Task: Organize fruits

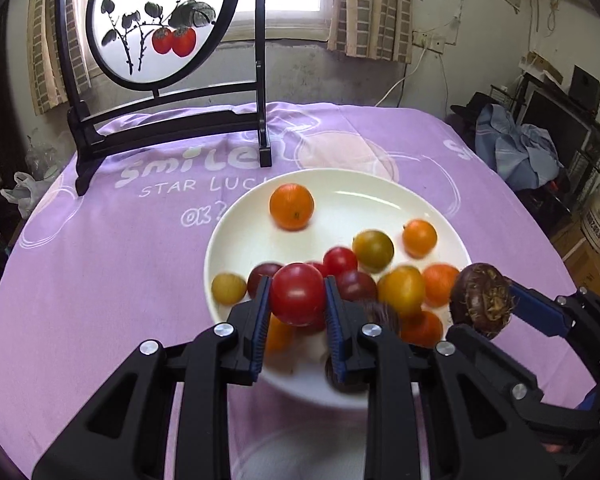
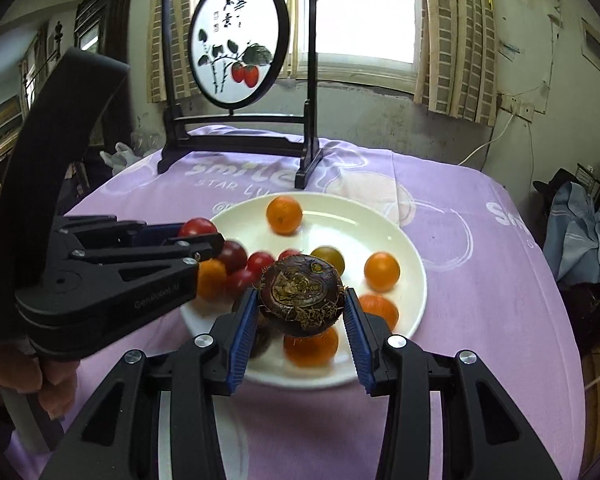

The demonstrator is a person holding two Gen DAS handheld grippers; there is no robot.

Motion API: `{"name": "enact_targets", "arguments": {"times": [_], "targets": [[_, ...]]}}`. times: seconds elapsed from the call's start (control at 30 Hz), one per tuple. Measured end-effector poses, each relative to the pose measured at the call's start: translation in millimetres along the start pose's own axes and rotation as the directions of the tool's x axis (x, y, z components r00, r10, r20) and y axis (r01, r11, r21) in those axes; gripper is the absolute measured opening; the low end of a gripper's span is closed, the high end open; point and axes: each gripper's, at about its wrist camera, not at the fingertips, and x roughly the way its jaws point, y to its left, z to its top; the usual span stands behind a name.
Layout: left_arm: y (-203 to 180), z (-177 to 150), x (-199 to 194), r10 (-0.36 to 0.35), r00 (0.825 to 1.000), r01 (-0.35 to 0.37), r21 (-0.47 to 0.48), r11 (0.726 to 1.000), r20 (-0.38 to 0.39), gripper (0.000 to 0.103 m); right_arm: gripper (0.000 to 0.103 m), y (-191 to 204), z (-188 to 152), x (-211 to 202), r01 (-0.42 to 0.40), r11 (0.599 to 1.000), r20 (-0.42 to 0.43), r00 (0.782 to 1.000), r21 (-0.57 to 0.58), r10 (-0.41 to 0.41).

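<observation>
Red tomato (image 1: pixel 298 294) sits clamped in my left tongs (image 1: pixel 296 300); my right tongs (image 2: pixel 302 304) grip a brown water chestnut (image 2: pixel 302 300) above the plate (image 2: pixel 380 216)

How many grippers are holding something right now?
2. The left gripper is shut on a red tomato above the plate; the right gripper is shut on a brown water chestnut over the plate's near side.

Red tomato (image 1: pixel 297 294) and brown water chestnut (image 2: pixel 302 300), both jaw-held.
</observation>
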Motion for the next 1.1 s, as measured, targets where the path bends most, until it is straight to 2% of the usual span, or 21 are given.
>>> {"name": "enact_targets", "arguments": {"times": [0.27,0.33,0.4,0.47,0.77,0.9,1.1], "targets": [[11.0,20.6,46.0,0.011,0.998,-0.016,-0.074,0.997,-0.061,0.028,0.044,-6.6,17.3,43.8,0.006,1.0,-0.026,1.0,0.019,-0.006],[13.9,21.4,51.4,0.031,0.997,-0.038,-0.109,0.993,-0.068,0.057,0.047,-5.8,16.5,48.9,0.014,1.0,-0.024,1.0,0.018,-0.014],[19.0,21.2,49.1,0.065,0.997,-0.07,-0.146,0.987,-0.04,0.077,0.05,-7.3,14.0,47.6,0.026,0.999,-0.011,1.0,0.024,-0.025],[20.2,20.4,45.3,0.057,0.998,-0.06,-0.147,0.987,-0.022,0.079,0.052,-9.8,12.1,46.0,-0.001,0.999,-0.018,1.0,0.032,0.001],[21.4,3.0,18.2,0.065,0.998,-0.064,-0.134,0.989,-0.002,0.08,0.055,-13.9,1.0,15.9,-0.015,0.998,-0.01,1.0,0.053,0.016],[20.0,-9.5,3.2,0.075,0.997,-0.073,-0.126,0.989,0.011,0.083,0.065,-14.1,-7.9,1.1,-0.007,0.997,-0.012,1.0,0.075,0.008],[18.7,-33.5,-20.3,0.069,0.997,-0.066,-0.122,0.99,0.024,0.086,0.07,-11.2,-29.3,-15.7,0.007,0.994,-0.038,0.999,0.107,-0.003]]}}
